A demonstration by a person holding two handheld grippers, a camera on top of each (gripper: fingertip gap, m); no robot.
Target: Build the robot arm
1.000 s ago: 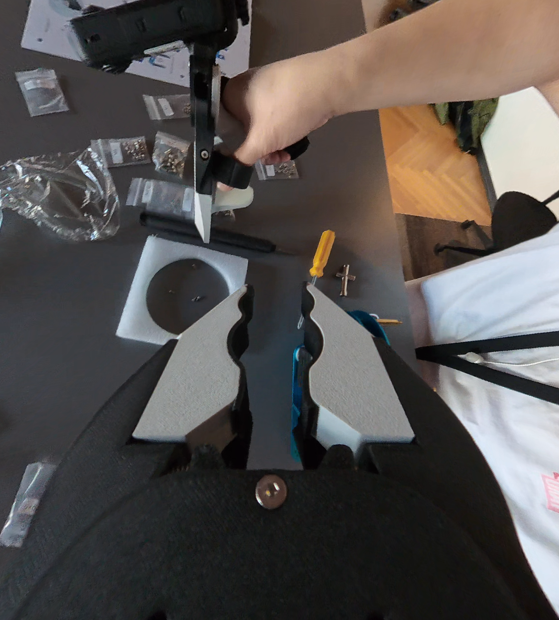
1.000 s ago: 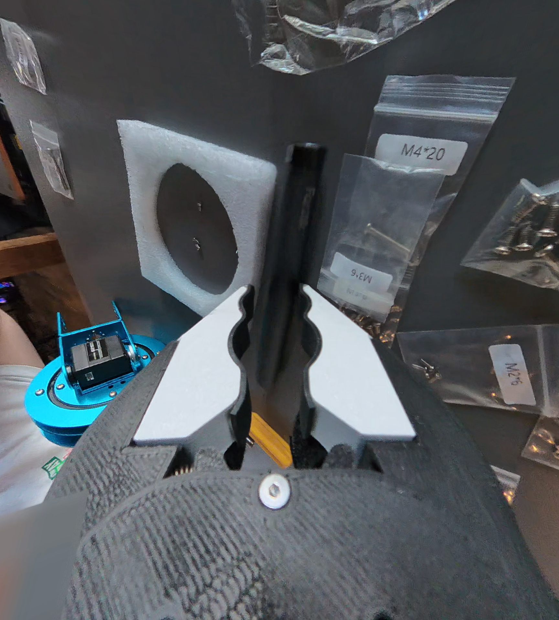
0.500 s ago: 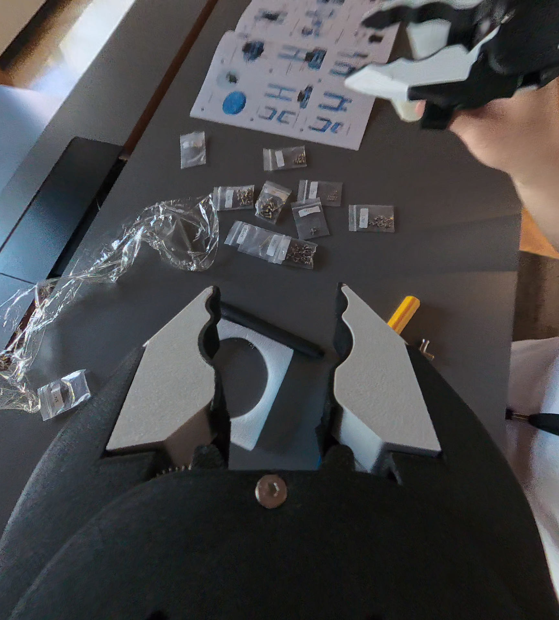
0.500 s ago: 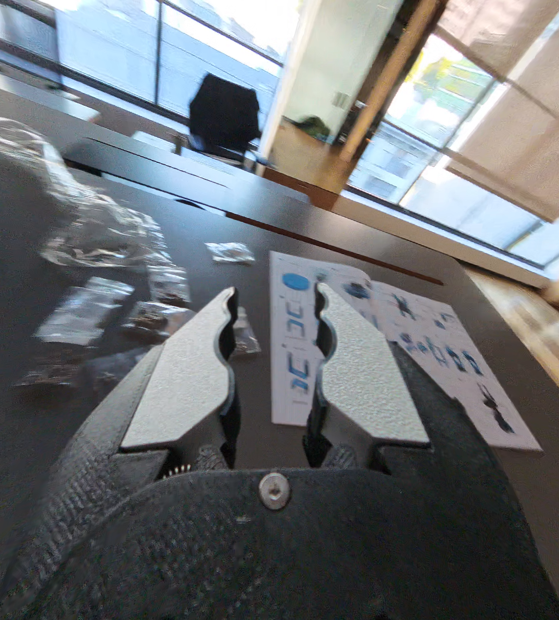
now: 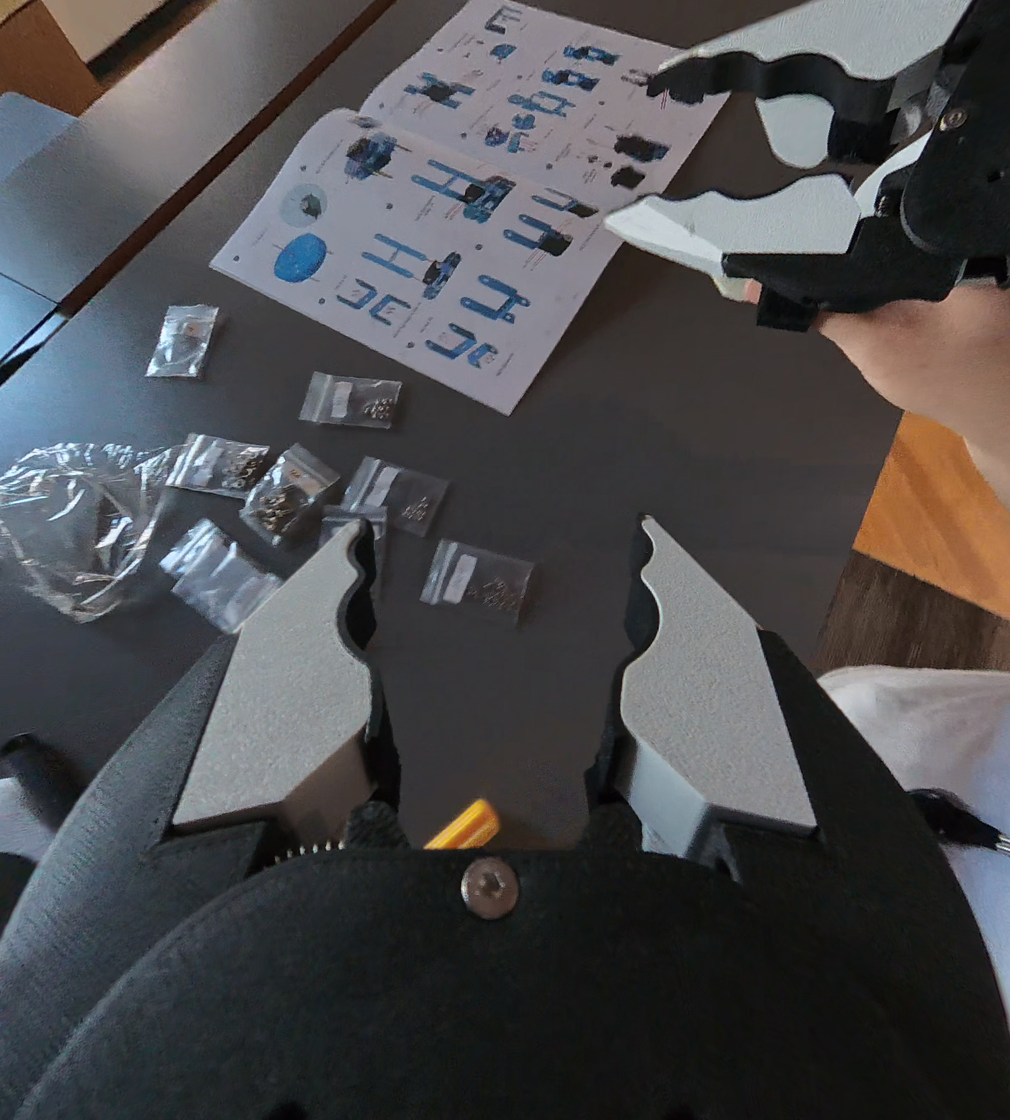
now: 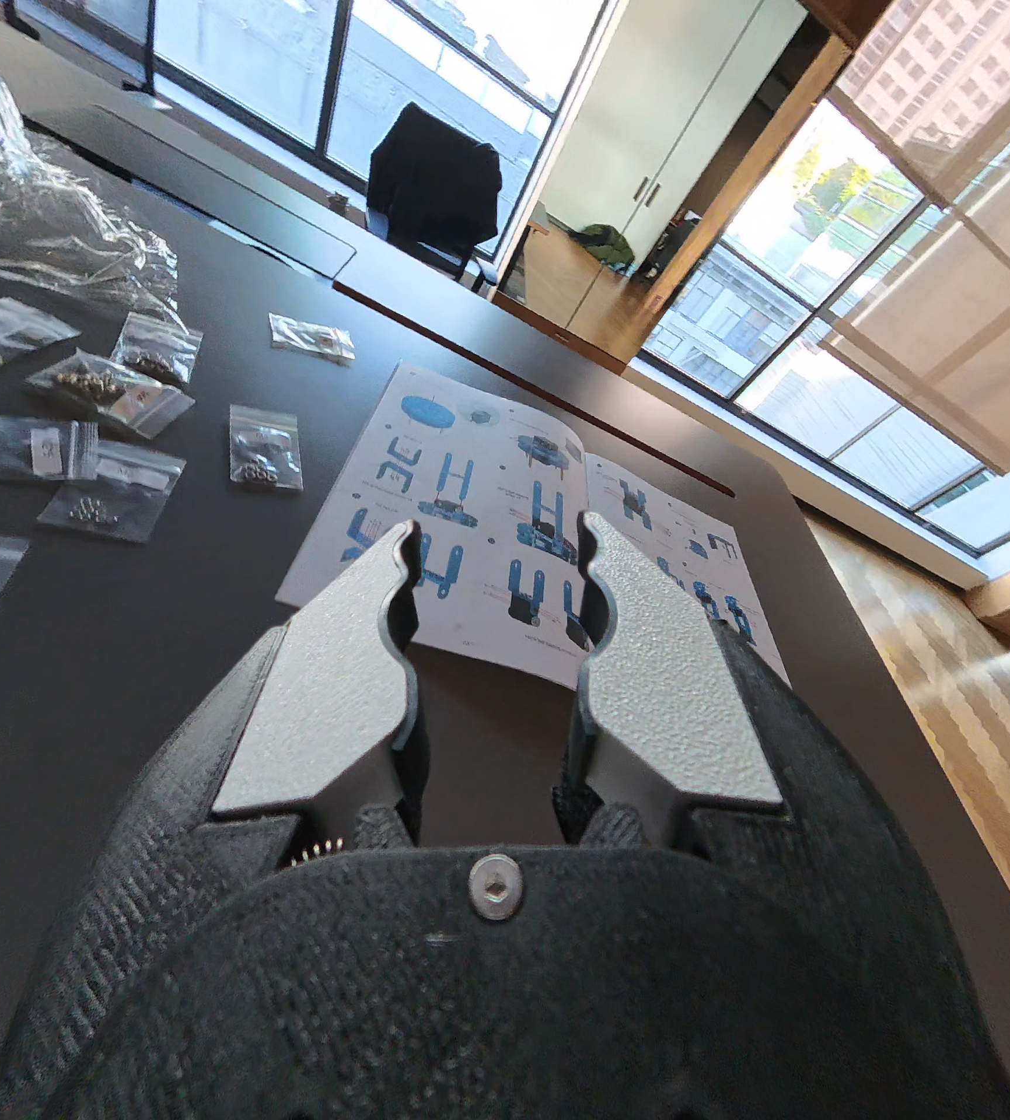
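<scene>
The left tool hangs above the dark grey tabletop with its grey fingers spread wide apart, holding nothing. Nearest ahead of it lies a small clear zip bag of screws, with more such bags and a crumpled sheet of clear plastic wrap off to its left. A yellow ribbed handle peeks out between the finger bases — the rest of it is hidden.

The right tool is also parted and empty, raised over the near edge of an open white instruction booklet with blue diagrams. In the left wrist view the hand gripping it shows at upper right.
</scene>
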